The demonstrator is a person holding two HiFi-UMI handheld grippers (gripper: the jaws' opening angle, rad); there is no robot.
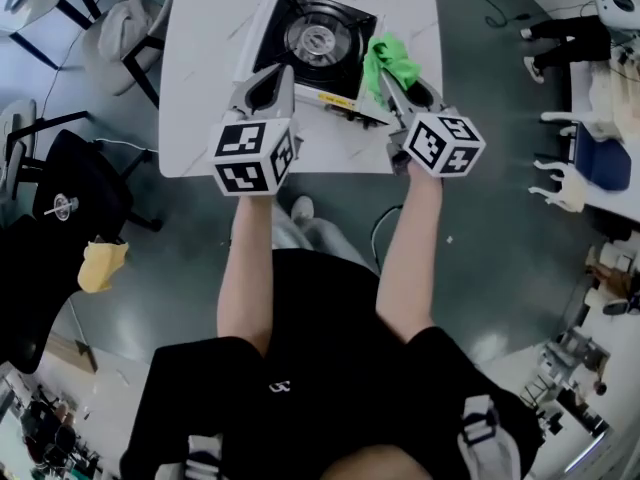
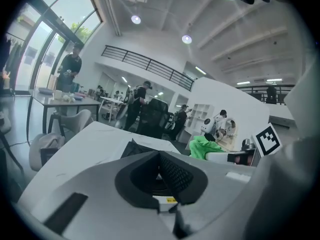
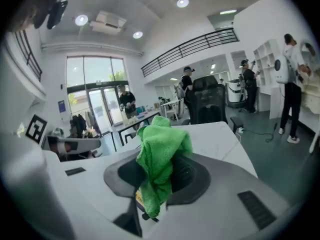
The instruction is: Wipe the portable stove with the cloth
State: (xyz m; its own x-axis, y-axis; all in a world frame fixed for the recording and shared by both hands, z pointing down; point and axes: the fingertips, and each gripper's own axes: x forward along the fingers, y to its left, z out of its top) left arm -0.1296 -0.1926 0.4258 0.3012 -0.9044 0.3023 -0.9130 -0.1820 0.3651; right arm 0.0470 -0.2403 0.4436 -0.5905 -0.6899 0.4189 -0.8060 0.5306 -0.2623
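The portable stove (image 1: 315,38), black on top with a round burner, sits at the far middle of the white table (image 1: 200,88). A bright green cloth (image 1: 390,60) hangs over the stove's right edge, and my right gripper (image 1: 392,80) is shut on it. The right gripper view shows the cloth (image 3: 160,154) bunched between the pads and drooping below them. My left gripper (image 1: 281,74) hovers at the stove's front left, jaws shut with nothing in them. In the left gripper view a stove corner (image 2: 130,149) shows beyond the pads, with the cloth (image 2: 205,146) to the right.
The table's near edge runs just under both grippers. A black chair (image 1: 60,208) carrying a yellow rag (image 1: 100,265) stands on the left, with a white chair (image 1: 125,28) behind it. Other desks and several people stand farther off in the room.
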